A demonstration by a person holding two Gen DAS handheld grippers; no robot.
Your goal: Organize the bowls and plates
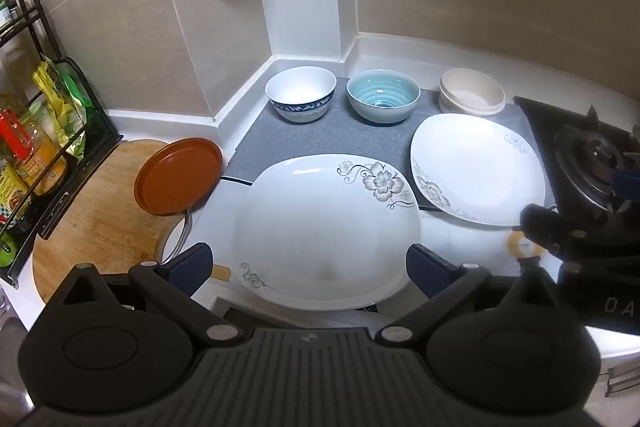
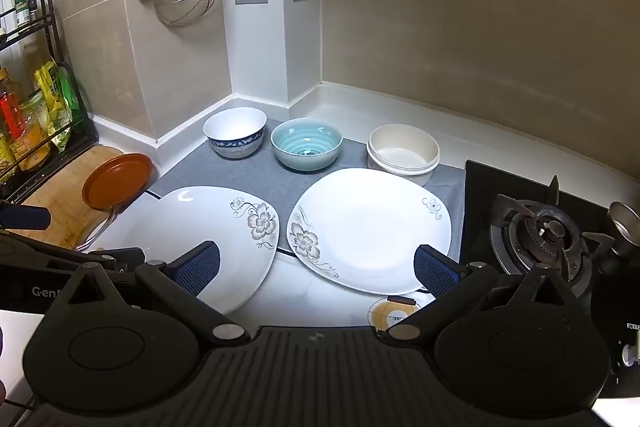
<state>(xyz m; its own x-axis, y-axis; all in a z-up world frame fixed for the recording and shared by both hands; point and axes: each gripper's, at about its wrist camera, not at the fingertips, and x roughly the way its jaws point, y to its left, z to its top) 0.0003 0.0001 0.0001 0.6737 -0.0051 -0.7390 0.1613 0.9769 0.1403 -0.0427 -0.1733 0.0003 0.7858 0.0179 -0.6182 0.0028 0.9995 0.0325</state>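
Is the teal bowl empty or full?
Empty: the teal bowl stands upright on the grey mat, its ringed inside bare.

Both wrist views angled down, near counter, sharing plates (image 1: 326, 227), bowls (image 2: 306, 149)

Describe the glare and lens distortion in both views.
Left wrist: glare washes out the counter beside the near plate; walls bow outward. Right wrist: same bright patch on the counter between the plates; dark corners, curved wall lines.
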